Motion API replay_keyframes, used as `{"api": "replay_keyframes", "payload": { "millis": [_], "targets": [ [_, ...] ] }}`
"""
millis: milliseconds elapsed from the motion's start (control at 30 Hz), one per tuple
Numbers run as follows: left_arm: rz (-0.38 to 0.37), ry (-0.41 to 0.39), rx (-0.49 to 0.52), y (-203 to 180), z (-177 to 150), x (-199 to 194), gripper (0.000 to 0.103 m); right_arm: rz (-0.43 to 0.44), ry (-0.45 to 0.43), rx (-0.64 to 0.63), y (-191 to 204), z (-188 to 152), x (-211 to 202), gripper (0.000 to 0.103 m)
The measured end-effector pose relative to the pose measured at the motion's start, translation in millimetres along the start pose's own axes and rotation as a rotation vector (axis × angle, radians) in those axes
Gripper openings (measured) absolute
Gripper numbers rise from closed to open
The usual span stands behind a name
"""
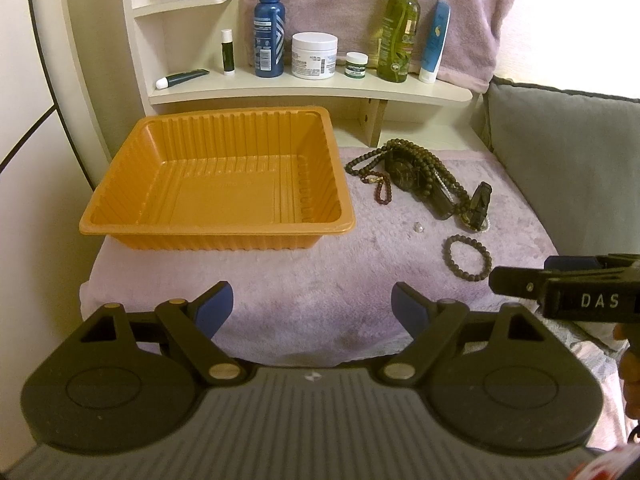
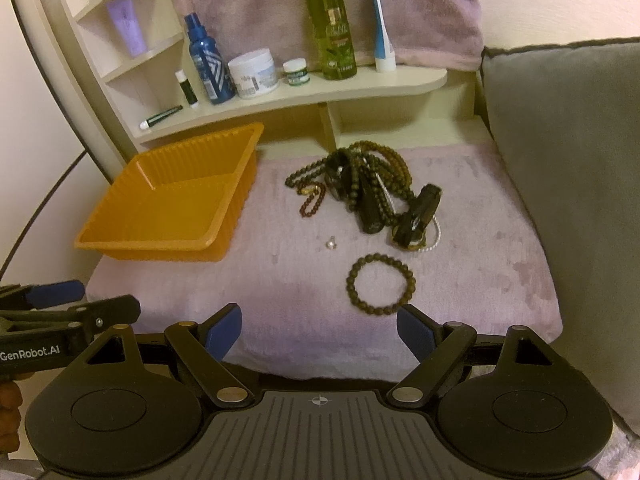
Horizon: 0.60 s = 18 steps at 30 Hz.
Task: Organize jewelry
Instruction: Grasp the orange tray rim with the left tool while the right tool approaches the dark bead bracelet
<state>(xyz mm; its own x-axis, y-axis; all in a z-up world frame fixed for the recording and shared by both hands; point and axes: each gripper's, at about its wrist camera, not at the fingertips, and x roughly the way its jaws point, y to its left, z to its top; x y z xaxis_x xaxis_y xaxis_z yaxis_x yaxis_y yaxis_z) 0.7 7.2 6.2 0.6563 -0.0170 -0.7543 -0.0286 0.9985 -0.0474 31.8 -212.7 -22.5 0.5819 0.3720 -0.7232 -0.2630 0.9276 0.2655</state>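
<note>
Beaded bracelet [image 2: 381,285] lies just ahead of the right gripper [image 2: 319,330], jaws spread; left gripper [image 1: 312,307] spread, idle. Pinch one bead side, not the towel [image 2: 280,280].

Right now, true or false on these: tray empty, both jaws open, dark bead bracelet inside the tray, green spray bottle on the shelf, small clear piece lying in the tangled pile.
1. The orange tray is empty. True.
2. Both the left gripper and right gripper have jaws open, holding nothing. True.
3. The dark bead bracelet is inside the tray. False: it lies on the purple cloth, apart from the tray.
4. The green spray bottle stands on the shelf. True.
5. The small clear piece lies in the tangled pile. False: it sits alone on the cloth, apart from it.
</note>
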Motion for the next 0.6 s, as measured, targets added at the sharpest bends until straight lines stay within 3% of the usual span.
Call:
{"api": "replay_keyframes", "payload": {
  "millis": [233,600],
  "targets": [
    [-0.013,-0.026,-0.095,21.7,-0.9,-3.3,0.085,0.023,-0.068,0.006,-9.3,0.7,-3.1,0.085],
    [0.072,-0.08,-0.191,66.2,-9.2,7.5,0.084,0.023,-0.131,0.028,-27.7,0.5,7.3,0.085]
  ]
}}
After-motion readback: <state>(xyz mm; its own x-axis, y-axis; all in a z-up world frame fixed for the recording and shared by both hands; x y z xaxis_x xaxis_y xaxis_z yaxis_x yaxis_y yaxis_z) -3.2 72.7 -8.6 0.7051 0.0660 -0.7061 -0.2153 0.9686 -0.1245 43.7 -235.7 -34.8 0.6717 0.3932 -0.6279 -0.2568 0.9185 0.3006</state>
